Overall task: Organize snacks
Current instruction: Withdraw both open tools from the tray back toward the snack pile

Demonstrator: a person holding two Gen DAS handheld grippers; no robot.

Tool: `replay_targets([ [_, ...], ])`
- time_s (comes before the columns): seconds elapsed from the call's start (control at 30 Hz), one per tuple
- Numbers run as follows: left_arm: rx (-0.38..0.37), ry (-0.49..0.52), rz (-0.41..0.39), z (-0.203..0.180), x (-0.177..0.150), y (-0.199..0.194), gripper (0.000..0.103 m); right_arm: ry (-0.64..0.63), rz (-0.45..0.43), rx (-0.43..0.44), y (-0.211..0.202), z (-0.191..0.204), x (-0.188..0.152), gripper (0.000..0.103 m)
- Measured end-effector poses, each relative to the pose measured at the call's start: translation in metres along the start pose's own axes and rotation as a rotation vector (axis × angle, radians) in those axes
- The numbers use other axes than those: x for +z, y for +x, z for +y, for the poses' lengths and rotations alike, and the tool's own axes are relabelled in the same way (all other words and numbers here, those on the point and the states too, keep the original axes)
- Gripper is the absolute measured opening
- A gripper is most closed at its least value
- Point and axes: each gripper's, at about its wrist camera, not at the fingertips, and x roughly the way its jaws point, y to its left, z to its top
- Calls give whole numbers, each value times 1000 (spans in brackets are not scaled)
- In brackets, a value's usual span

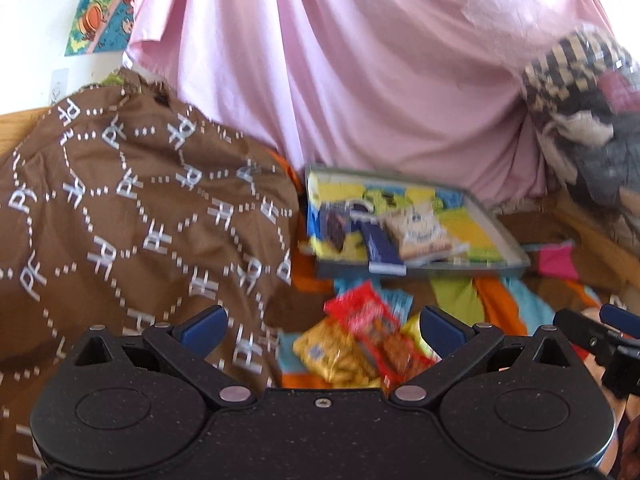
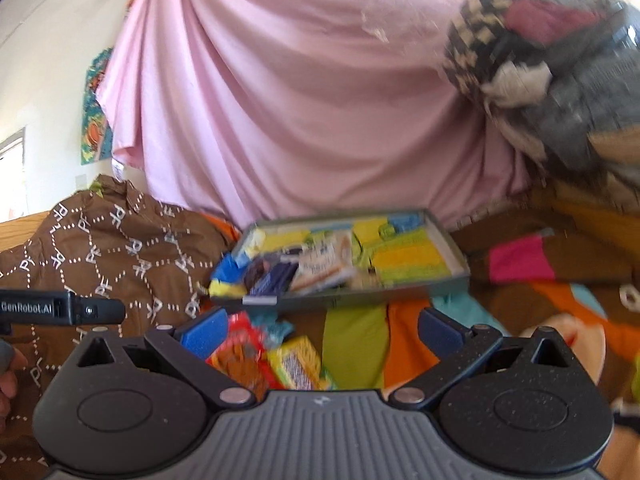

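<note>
A grey tray (image 1: 424,270) (image 2: 360,294) lies on a colourful bedcover and holds a dark blue bar (image 1: 378,246) (image 2: 276,276), a brown bar (image 1: 334,226) and a pale cracker pack (image 1: 420,236) (image 2: 320,266). In front of it lie a red packet (image 1: 368,328) (image 2: 236,354), a yellow snack bag (image 1: 336,356) and a yellow-green packet (image 2: 298,364). My left gripper (image 1: 322,326) is open above these loose packets, holding nothing. My right gripper (image 2: 322,326) is open too, with the loose packets near its left finger (image 2: 204,328).
A brown patterned pillow (image 1: 120,216) (image 2: 100,248) bulges at the left. A pink sheet (image 1: 340,60) (image 2: 300,100) hangs behind the tray. A heap of clothes (image 1: 592,120) (image 2: 560,60) sits at the right. The other gripper shows at each view's edge (image 1: 600,336) (image 2: 60,308).
</note>
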Motion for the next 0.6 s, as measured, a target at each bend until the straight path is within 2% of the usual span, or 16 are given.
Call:
replay_targets([
  [0.13, -1, 14, 50, 2, -13, 5, 102, 3, 69, -19, -1, 2, -16, 103],
  [0.3, 23, 89, 103, -3, -24, 12, 102, 10, 161, -35, 5, 4, -31, 103],
  [0.6, 29, 112, 166, -5, -36, 19, 102, 14, 336, 20, 22, 11, -56, 103],
])
